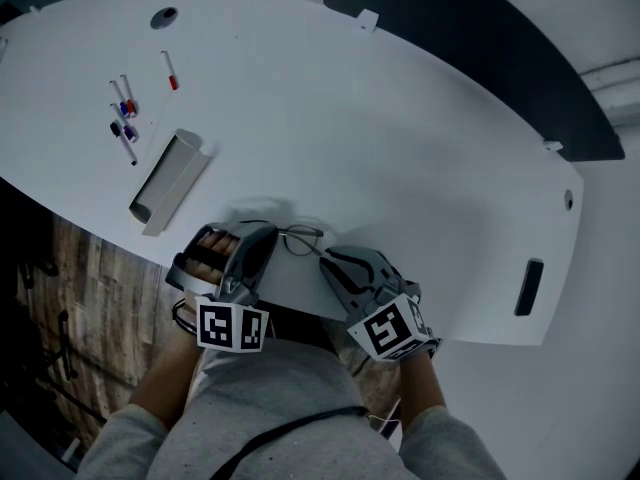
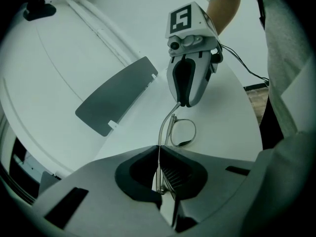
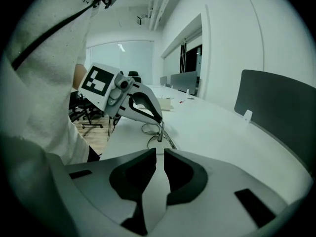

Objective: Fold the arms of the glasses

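Left gripper (image 2: 159, 149): my jaws are closed right down on the thin arm (image 2: 160, 132) of the glasses (image 1: 300, 238), pinching it near its free end. From there the arm runs up out of my pads and curves over to the right gripper (image 2: 183, 102). Right gripper's own view: jaws stand a narrow gap apart, with only light table showing in the slot behind the tips. The frame's other wire runs in toward those tips. The left gripper view puts the right tips on the frame corner by the hinge, so I read that as a pinch on the frame, not an empty gripper. The glasses sit at the near edge of the table (image 1: 400, 138), directly between the two grippers. The lens rings are low over or on the surface; I can't tell which. One ring shows clearly just right of the held arm, and that arm stands out from the frame, not folded flat against it. Both grippers angle down and inward, tips close together, marker cubes toward me. Elsewhere on the table: a grey tray (image 1: 170, 176) lies to the left, well apart from the glasses. A few markers (image 1: 125, 113) lie beyond it. A dark divider (image 2: 116, 95) stands at the far edge.
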The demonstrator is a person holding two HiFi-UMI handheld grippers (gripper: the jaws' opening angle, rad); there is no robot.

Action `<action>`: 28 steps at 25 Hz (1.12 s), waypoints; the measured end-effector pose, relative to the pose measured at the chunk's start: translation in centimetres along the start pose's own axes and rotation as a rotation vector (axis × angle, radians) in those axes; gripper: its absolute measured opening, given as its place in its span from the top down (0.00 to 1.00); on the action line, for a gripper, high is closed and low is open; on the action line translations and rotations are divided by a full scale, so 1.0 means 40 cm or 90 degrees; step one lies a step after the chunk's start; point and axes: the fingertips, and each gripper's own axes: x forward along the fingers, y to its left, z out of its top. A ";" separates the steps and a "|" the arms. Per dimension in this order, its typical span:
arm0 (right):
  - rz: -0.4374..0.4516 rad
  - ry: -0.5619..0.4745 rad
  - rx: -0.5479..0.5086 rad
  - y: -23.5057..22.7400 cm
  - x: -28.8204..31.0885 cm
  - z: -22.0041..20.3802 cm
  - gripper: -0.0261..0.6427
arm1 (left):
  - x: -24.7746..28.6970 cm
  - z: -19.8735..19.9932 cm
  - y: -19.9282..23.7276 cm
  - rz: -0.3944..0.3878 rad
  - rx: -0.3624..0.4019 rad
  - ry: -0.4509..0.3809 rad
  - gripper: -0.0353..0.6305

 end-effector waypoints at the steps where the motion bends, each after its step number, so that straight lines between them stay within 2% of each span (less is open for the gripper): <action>1: 0.006 -0.009 0.008 0.001 -0.007 0.010 0.88 | 0.001 0.000 -0.001 -0.002 0.008 0.003 0.91; 7: 0.013 -0.043 0.016 0.000 -0.007 0.081 0.88 | 0.004 0.001 -0.003 -0.006 0.046 0.016 0.91; 12: -0.008 -0.022 -0.009 -0.004 0.030 0.080 0.88 | 0.004 0.004 -0.004 -0.008 0.041 0.014 0.91; 16: -0.021 -0.022 -0.002 -0.018 0.032 0.077 0.90 | 0.003 0.006 -0.002 -0.005 0.037 0.003 0.91; 21: -0.028 -0.013 -0.001 -0.029 0.036 0.068 0.90 | 0.000 0.011 -0.001 0.018 0.042 -0.022 0.91; 28: -0.035 0.000 0.006 -0.033 0.050 0.059 0.91 | -0.014 0.009 -0.007 0.000 0.014 -0.065 0.91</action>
